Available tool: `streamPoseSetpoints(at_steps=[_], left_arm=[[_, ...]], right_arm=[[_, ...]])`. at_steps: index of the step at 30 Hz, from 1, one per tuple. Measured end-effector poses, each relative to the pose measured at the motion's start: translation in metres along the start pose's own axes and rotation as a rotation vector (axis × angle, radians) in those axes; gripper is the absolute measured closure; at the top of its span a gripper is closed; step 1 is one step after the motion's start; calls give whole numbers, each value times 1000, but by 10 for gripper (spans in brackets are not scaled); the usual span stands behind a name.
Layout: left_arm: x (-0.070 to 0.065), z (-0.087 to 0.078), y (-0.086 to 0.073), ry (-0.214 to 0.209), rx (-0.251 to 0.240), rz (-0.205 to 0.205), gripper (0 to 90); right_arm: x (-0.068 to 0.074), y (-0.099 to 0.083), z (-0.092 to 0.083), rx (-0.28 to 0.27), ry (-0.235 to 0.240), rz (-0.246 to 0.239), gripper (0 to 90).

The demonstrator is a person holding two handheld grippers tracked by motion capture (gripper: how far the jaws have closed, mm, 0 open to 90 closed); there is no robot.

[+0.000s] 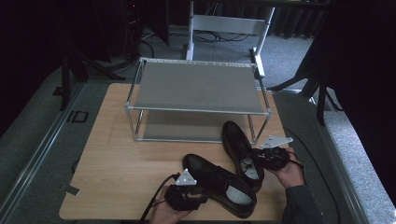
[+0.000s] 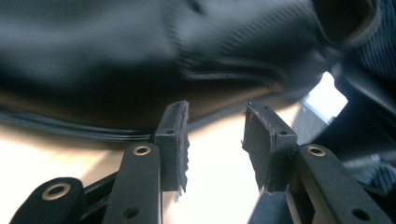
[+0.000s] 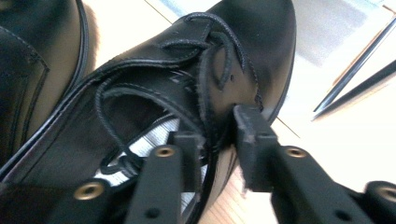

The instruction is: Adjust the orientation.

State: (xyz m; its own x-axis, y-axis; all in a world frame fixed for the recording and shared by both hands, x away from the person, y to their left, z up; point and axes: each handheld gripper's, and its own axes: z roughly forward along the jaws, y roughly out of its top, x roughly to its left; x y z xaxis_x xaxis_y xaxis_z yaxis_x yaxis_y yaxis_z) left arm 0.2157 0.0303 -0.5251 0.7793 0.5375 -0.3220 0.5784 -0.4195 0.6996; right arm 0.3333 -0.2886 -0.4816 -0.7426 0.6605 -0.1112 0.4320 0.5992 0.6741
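Note:
Two black leather lace-up shoes lie on the wooden table [image 1: 121,158]. The nearer shoe [image 1: 219,179] lies slantwise with its toe to the left. The farther shoe [image 1: 238,144] points its toe at the rack. My left gripper [image 1: 198,189] is low beside the nearer shoe. In the left gripper view its jaws [image 2: 215,116] stand open, nothing between them, with the blurred black leather [image 2: 140,60] just ahead. My right gripper [image 1: 261,158] straddles the side wall of the farther shoe [image 3: 187,70] by the laces. One jaw is inside and one outside [image 3: 215,123], and the pads do not press.
A two-shelf metal shoe rack [image 1: 198,86] with grey shelves stands at the back of the table, just beyond the farther shoe's toe. Bare wood lies to the left. The table's front edge runs close under both hands. Dark stands and cables surround the table.

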Motion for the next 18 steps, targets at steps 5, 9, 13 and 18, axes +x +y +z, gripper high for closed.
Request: streamPoseSetpoints(at_steps=[5,9,13,18], left_arm=[[-12,17,2,-39,34,54,621],[-12,24,5,-38,34,48,642],[-9,25,6,-41,26,37,655],[-7,30,8,-54,12,44,660]], right_arm=[[-5,-4,-2,-20,42,-7,781],[-6,-6,-2,-35,74,-31,800],[-9,-4,-5,-20,95,-69,819],[-10,-7,-10,-32,112,-78,814]])
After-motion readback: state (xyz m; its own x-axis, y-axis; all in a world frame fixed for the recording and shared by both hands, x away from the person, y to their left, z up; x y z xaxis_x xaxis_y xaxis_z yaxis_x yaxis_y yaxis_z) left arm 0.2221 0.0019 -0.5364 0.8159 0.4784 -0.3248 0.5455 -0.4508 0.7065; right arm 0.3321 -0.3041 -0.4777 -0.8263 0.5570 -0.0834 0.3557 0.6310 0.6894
